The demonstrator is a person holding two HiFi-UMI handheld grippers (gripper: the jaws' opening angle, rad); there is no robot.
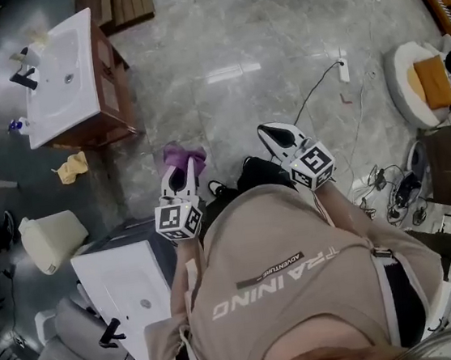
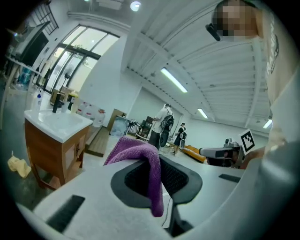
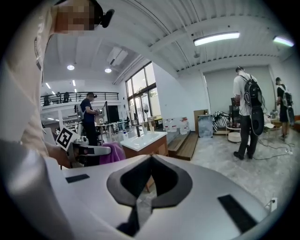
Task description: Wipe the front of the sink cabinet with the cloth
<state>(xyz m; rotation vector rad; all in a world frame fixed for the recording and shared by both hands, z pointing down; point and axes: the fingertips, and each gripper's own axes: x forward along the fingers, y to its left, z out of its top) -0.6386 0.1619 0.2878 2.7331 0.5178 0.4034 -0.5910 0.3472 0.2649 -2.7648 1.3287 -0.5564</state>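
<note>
The sink cabinet [image 1: 112, 81], brown wood with a white basin on top, stands at the far left of the floor, well ahead of both grippers. My left gripper [image 1: 180, 172] is shut on a purple cloth [image 1: 184, 155] that bunches out past its tips. In the left gripper view the cloth [image 2: 146, 161] drapes over and between the jaws of the left gripper [image 2: 154, 157], and the cabinet [image 2: 52, 146] stands off to the left. My right gripper [image 1: 274, 133] is held beside it, shut and empty. The right gripper [image 3: 151, 157] points toward the cabinet [image 3: 149, 143].
A yellow rag [image 1: 71, 167] lies on the floor by the cabinet's near corner. A cream bin [image 1: 52, 239] and a second white basin [image 1: 126, 287] stand at the lower left. Cables [image 1: 377, 189] trail on the right. A person with a backpack [image 3: 246, 112] stands far off.
</note>
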